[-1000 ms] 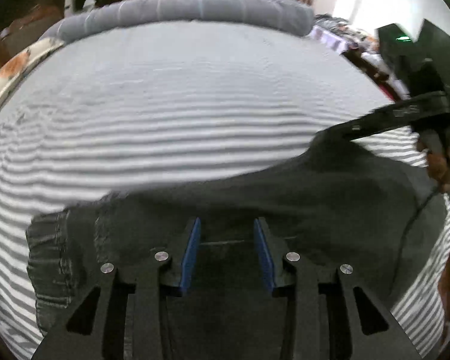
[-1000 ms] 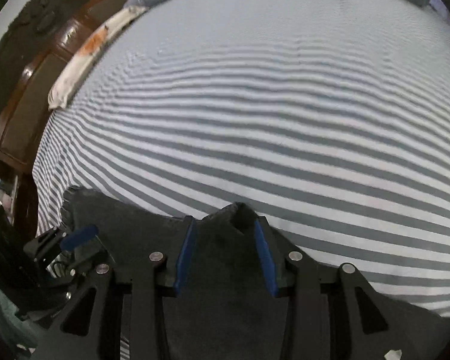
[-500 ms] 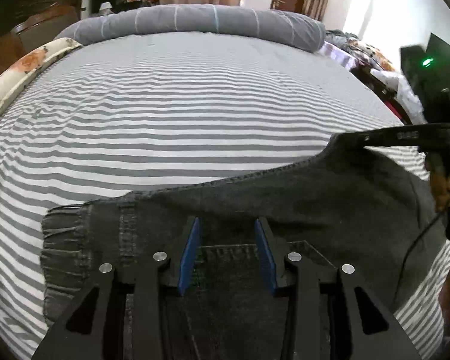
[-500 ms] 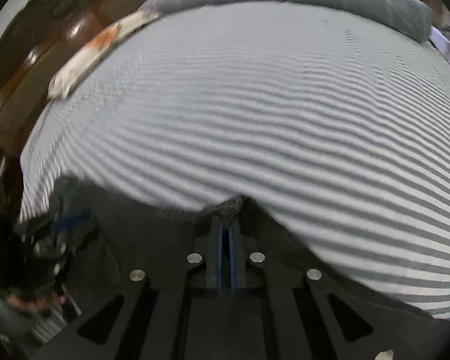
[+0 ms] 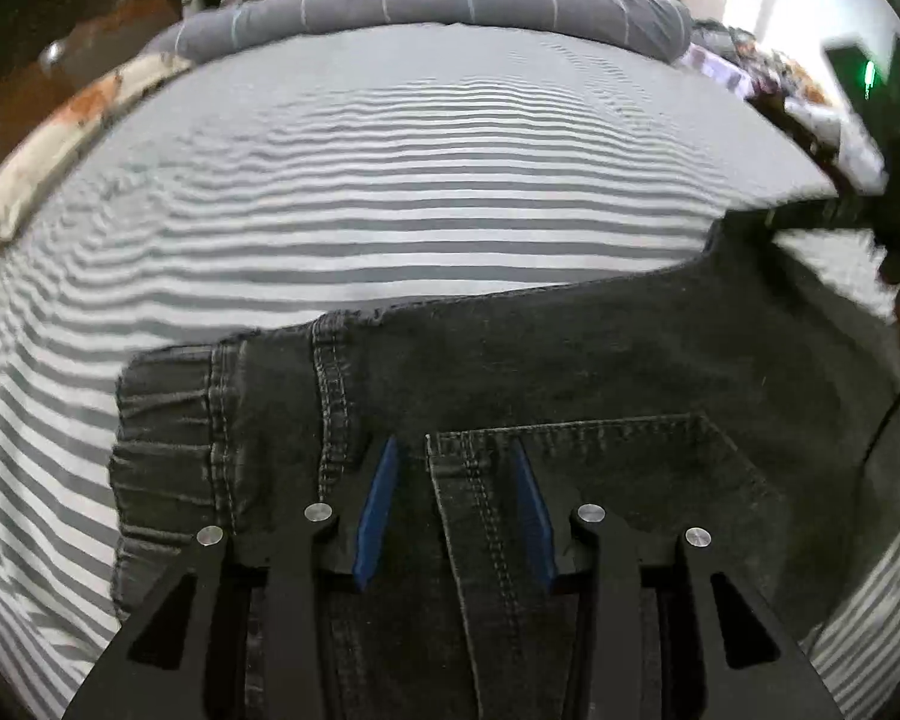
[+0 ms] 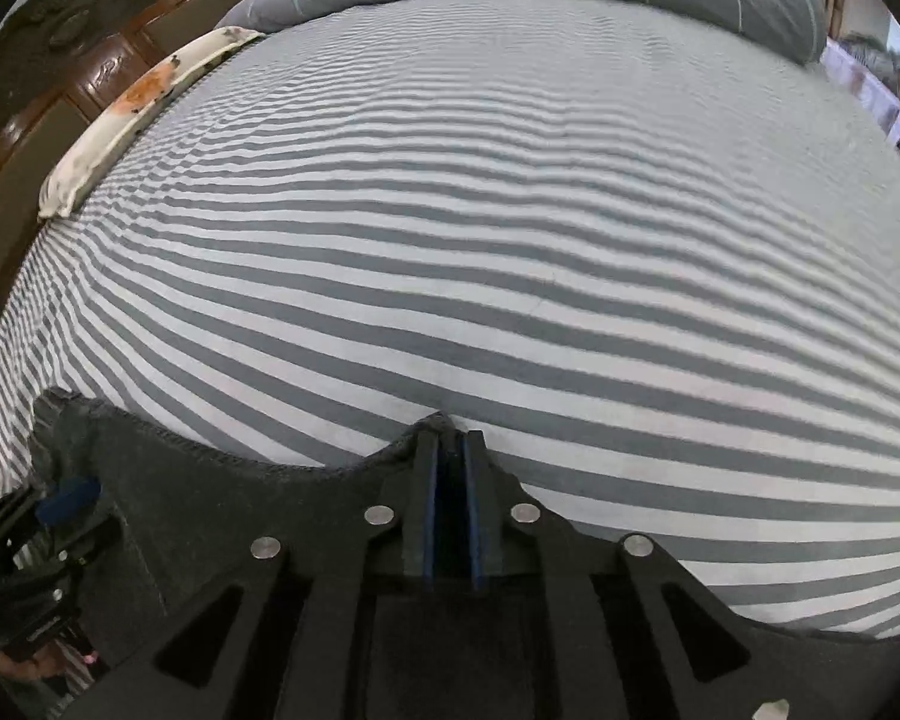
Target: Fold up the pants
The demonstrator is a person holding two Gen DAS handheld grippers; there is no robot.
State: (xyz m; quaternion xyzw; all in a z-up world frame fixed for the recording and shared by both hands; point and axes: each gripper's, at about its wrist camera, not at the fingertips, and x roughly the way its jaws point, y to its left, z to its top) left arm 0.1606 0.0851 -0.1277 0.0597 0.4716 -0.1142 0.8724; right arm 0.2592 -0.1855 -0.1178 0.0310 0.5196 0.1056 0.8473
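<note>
Right gripper (image 6: 450,450) pinching pants (image 6: 222,498) (edge)

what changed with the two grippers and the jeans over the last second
The right gripper, open around the edge of the dark grey denim jeans a second ago, clamped on it; its jaws have just been opening slightly, yet fabric remains pinched between the fingers. The left gripper stayed open, sliding over the back pocket. The jeans stay on the striped bedsheet.

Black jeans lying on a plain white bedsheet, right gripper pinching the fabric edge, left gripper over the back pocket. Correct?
Not quite: the bedsheet is grey-and-white striped, as both wrist views show. Otherwise yes: right gripper pinches the black jeans' edge, left gripper sits over the back pocket.
</note>
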